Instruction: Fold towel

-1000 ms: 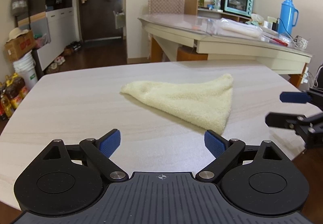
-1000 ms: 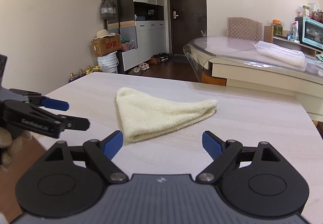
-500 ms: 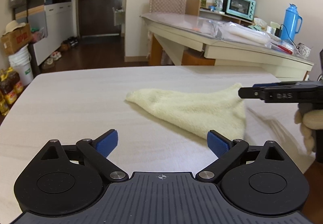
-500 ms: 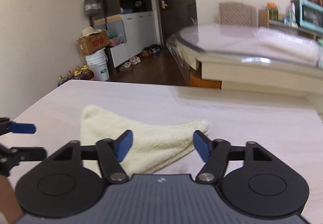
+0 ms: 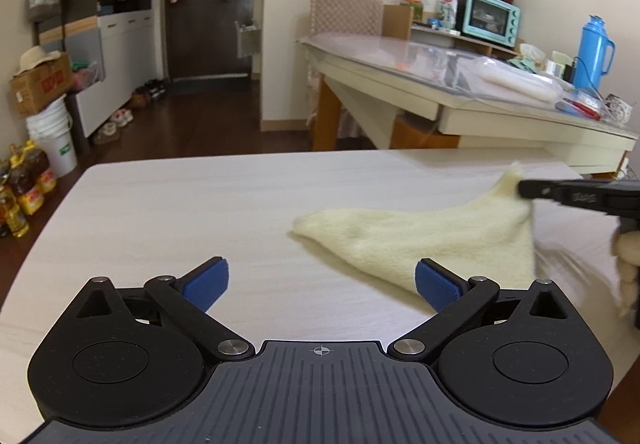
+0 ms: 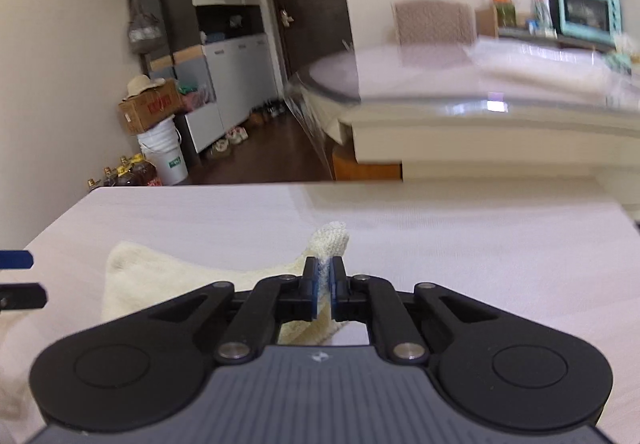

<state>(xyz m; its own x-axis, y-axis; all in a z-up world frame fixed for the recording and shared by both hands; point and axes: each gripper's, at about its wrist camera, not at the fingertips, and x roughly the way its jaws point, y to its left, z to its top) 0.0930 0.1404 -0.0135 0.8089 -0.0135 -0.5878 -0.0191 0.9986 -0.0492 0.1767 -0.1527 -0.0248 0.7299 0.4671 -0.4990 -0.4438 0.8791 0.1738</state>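
A pale yellow towel (image 5: 424, 236) lies in a rough triangle on the light wooden table (image 5: 200, 211). My right gripper (image 6: 325, 284) is shut on the towel's pointed corner (image 6: 332, 240), which sticks up between its blue pads. In the left wrist view that gripper (image 5: 524, 189) comes in from the right and holds the corner lifted a little. My left gripper (image 5: 322, 284) is open and empty, low over the table just short of the towel's near edge. Its fingers (image 6: 16, 259) show at the left edge of the right wrist view.
A second table (image 5: 460, 83) with a glass top stands behind, carrying a teal oven (image 5: 490, 17), a blue thermos (image 5: 596, 51) and clutter. A white bucket (image 5: 54, 141), a box and bottles sit on the floor at left. The table's far edge (image 6: 280, 185) is close.
My right gripper moved forward onto the towel's pointed corner, shut on it and raised it slightly. My left gripper stayed open and shifted left, so the towel now sits further right in its view.
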